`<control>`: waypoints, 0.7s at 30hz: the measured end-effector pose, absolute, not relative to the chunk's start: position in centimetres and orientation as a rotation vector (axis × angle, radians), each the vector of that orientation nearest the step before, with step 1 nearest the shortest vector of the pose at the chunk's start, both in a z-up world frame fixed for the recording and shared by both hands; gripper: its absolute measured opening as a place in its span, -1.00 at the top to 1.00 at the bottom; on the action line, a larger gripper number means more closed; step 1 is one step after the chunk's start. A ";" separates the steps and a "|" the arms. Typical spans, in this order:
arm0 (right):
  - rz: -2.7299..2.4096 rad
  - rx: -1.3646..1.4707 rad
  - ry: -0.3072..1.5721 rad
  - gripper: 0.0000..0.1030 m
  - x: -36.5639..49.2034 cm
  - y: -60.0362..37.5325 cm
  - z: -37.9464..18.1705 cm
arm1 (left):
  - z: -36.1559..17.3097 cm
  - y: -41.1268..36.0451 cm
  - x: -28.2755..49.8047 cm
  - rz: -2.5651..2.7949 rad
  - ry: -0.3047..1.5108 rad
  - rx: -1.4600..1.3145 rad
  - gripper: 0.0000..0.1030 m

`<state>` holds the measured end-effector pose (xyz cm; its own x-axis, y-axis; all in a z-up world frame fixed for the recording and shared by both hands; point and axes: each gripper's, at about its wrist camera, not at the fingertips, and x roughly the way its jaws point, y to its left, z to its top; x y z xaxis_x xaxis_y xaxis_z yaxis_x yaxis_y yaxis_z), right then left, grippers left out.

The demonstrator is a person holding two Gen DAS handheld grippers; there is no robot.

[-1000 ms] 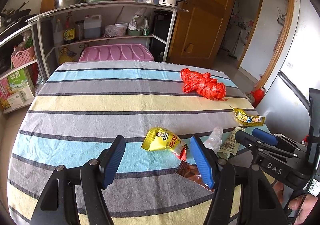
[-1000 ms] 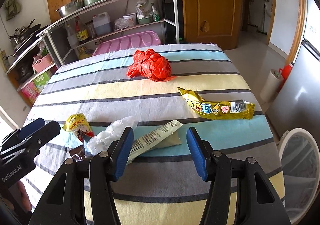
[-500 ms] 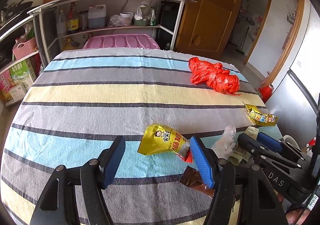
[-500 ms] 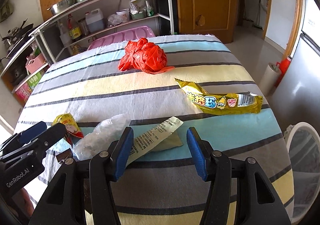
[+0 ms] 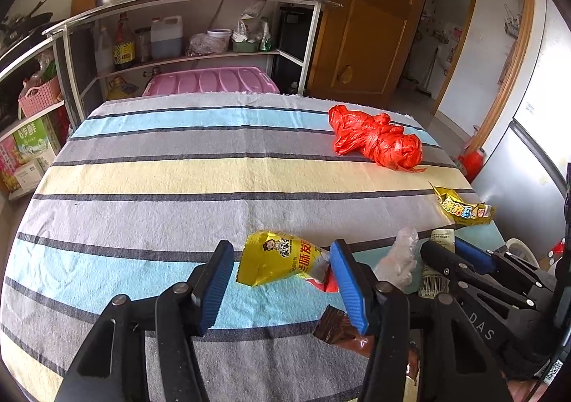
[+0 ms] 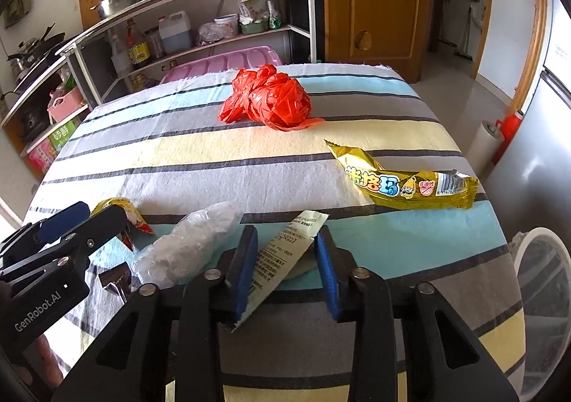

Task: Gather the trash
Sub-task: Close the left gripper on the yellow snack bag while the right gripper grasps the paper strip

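Left gripper (image 5: 282,286): jaws just narrowed, yellow snack bag (image 5: 282,257) between the blue pads; right pad touching its red-tipped end, left pad a gap short of it. No firm grip visible. Pitched steeply down toward the striped tablecloth (image 5: 178,180).

Right gripper (image 6: 285,268): jaws just narrowed around the pale printed wrapper (image 6: 285,252); left pad against the wrapper's edge, right pad at or just beside the other edge. Whether truly pinched, cannot tell. Also angled down.

Relative to the pale wrapper: crumpled clear plastic (image 6: 189,248) just to its left; brown wrapper (image 6: 116,280) farther left, near the cloth's front edge; long gold snack wrapper (image 6: 403,182) beyond and to the right; knotted red plastic bag (image 6: 271,102) well beyond, mid-cloth.

White-rimmed bin (image 6: 542,291) off the cloth's right edge, lined with clear film; contents indistinct.
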<state>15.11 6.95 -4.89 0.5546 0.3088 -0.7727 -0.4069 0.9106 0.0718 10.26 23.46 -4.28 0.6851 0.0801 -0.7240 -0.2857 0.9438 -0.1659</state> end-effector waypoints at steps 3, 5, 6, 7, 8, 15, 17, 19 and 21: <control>0.431 -0.118 0.886 0.51 15.1 6.9 -4.9 | -4.2 23.4 10.2 0.201 0.787 -0.273 0.00; 0.432 -0.110 0.886 0.58 15.2 6.8 -4.9 | -4.2 23.5 10.1 0.196 0.782 -0.279 0.01; 0.433 -0.108 0.884 0.63 15.2 6.7 -4.8 | -4.2 23.5 10.0 0.192 0.779 -0.285 0.02; 0.434 -0.107 0.880 0.71 15.1 6.7 -4.8 | -4.2 23.6 10.0 0.186 0.777 -0.293 0.03; 0.433 -0.106 0.877 0.74 15.1 6.7 -4.7 | -4.2 23.6 10.0 0.181 0.776 -0.299 0.05; 0.442 -0.094 0.871 0.82 15.0 6.4 -4.6 | -4.4 23.6 9.9 0.166 0.787 -0.305 0.68; 0.442 -0.087 0.873 0.82 15.0 6.3 -4.6 | -4.3 23.7 9.9 0.146 0.784 -0.320 0.66; 0.443 -0.082 0.874 0.82 15.1 6.3 -4.6 | -4.3 23.9 9.9 0.119 0.783 -0.351 0.25; 0.443 -0.085 0.873 0.82 15.0 6.3 -4.6 | -4.2 23.8 10.0 0.125 0.777 -0.347 -0.28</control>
<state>15.04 6.28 -4.64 0.5578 0.3413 -0.7566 -0.4095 0.9060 0.1067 9.98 23.80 -4.23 0.7092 -0.0165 -0.7048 -0.2365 0.9363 -0.2598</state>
